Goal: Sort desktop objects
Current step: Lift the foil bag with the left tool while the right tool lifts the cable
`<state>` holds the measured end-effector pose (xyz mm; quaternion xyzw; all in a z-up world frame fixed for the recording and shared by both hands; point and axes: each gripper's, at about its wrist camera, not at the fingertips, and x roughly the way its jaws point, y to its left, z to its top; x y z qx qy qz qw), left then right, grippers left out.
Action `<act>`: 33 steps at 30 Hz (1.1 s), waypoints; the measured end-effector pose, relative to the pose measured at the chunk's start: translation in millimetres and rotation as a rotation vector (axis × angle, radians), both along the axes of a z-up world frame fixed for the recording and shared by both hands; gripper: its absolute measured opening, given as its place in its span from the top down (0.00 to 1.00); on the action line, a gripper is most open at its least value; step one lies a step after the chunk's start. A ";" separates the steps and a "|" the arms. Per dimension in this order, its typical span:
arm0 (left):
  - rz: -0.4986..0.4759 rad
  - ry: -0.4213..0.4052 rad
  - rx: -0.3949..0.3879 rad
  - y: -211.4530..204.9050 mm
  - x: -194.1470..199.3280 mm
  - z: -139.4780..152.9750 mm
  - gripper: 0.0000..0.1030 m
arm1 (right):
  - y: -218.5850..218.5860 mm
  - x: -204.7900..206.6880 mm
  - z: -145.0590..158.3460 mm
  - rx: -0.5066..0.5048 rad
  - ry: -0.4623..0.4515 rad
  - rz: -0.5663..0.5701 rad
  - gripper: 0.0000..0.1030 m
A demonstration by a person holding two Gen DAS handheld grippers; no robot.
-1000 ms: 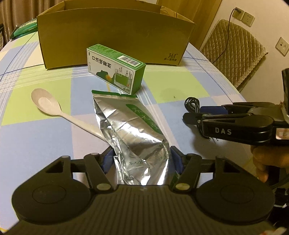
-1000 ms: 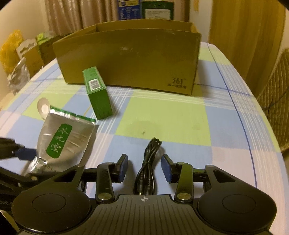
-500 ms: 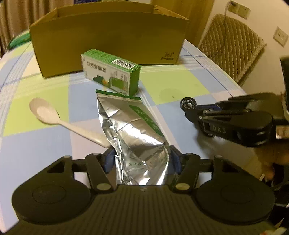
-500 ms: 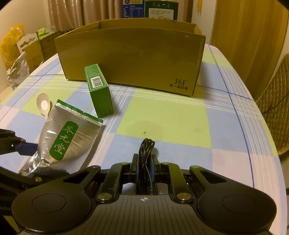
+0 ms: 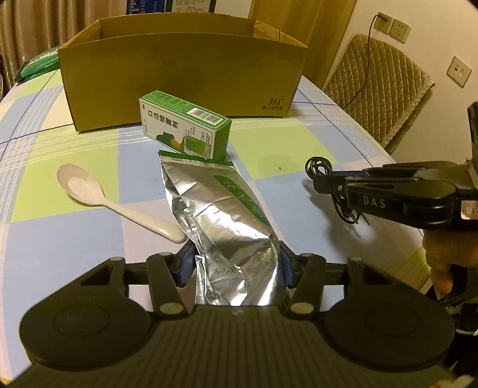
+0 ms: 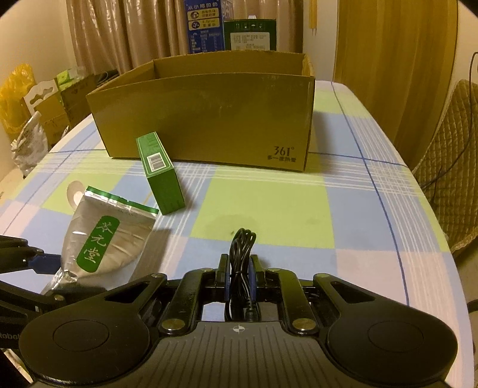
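Observation:
My left gripper (image 5: 234, 265) is shut on the bottom end of a silver foil pouch (image 5: 221, 215) with a green label, held off the table. The pouch also shows in the right wrist view (image 6: 104, 238). My right gripper (image 6: 239, 268) is shut on a coiled black cable (image 6: 240, 259) and holds it above the table; the cable shows in the left wrist view (image 5: 321, 167) too. A green medicine box (image 5: 185, 131) stands in front of the open cardboard box (image 5: 179, 74). A white spoon (image 5: 104, 197) lies on the checked tablecloth, left of the pouch.
The cardboard box (image 6: 209, 113) stands at the back middle of the table, open at the top. A quilted chair (image 5: 376, 86) is past the table's right edge. Bags and cartons (image 6: 35, 101) are off the left side. Tall cartons (image 6: 206, 27) stand behind the box.
My right gripper has shut on the black cable and lifted it off the table. My left gripper has risen with the pouch, so the cardboard box's inside now shows.

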<state>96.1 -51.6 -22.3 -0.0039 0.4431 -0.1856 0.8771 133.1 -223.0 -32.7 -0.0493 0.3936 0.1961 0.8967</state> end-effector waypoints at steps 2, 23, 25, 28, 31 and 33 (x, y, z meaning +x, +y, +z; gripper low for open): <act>0.002 -0.001 -0.002 1.2 0.6 0.9 0.52 | 0.4 -1.0 1.2 0.003 -0.003 0.002 0.91; 0.019 -0.031 -0.002 9.1 -5.3 10.0 0.52 | 0.5 -9.0 9.9 0.017 -0.020 0.007 0.91; 0.020 -0.034 -0.002 10.0 -5.6 10.7 0.52 | 0.0 -9.5 10.8 0.017 -0.022 0.007 0.91; 0.022 -0.036 -0.003 10.8 -6.4 11.7 0.52 | -0.3 -9.8 11.7 0.018 -0.023 0.006 0.91; 0.022 -0.037 -0.003 11.2 -6.8 11.6 0.52 | -0.6 -9.8 12.7 0.019 -0.024 0.006 0.91; 0.024 -0.039 -0.004 11.5 -7.1 12.0 0.52 | -0.6 -9.7 12.6 0.020 -0.024 0.005 0.91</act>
